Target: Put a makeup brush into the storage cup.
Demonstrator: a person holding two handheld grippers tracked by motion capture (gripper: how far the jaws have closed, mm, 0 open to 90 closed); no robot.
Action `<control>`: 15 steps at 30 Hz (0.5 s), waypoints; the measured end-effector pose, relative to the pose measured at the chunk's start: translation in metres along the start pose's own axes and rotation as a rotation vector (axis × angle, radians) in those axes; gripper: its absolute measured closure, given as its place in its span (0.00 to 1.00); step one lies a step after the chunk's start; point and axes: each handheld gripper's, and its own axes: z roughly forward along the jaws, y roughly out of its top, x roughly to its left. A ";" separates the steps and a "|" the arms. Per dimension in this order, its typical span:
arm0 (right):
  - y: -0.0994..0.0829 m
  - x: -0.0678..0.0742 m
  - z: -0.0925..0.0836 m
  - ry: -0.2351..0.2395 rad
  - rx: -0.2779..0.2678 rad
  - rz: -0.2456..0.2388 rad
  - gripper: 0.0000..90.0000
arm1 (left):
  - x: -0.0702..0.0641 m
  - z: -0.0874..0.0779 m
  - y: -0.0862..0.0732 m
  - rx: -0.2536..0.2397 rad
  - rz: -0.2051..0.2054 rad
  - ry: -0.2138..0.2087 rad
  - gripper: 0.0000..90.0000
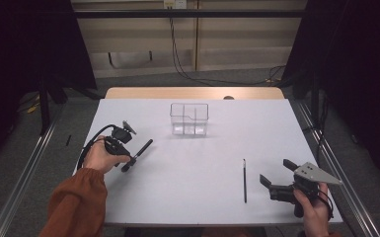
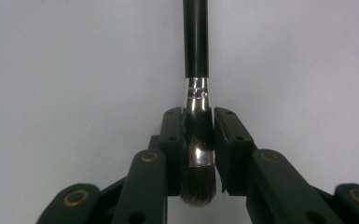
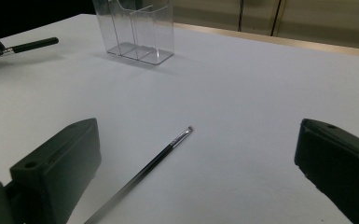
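A thick black makeup brush with a silver ferrule is clamped in my left gripper at the table's left side. In the left gripper view the pads of that gripper press on the ferrule, the bristles point back toward the camera and the handle runs away. A thin black brush lies flat on the white table near the right front. My right gripper stands open just right of it. In the right gripper view the thin brush lies between the wide jaws of the right gripper, untouched.
A clear plastic organizer with compartments stands at the table's far middle, also seen as the organizer in the right gripper view. The white table top ends near both hands at the front edge. Metal rails run along the floor on each side.
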 end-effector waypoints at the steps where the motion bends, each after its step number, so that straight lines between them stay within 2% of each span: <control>1: 0.000 0.000 0.000 0.000 0.001 0.001 0.00 | 0.000 0.000 -0.001 -0.008 -0.004 -0.003 0.83; 4: 0.000 0.000 0.000 0.000 0.000 0.001 0.00 | 0.000 -0.001 -0.002 -0.017 0.000 -0.007 0.83; 15: 0.000 0.000 0.000 -0.001 -0.001 0.004 0.00 | 0.000 -0.012 -0.011 -0.113 -0.006 -0.010 0.83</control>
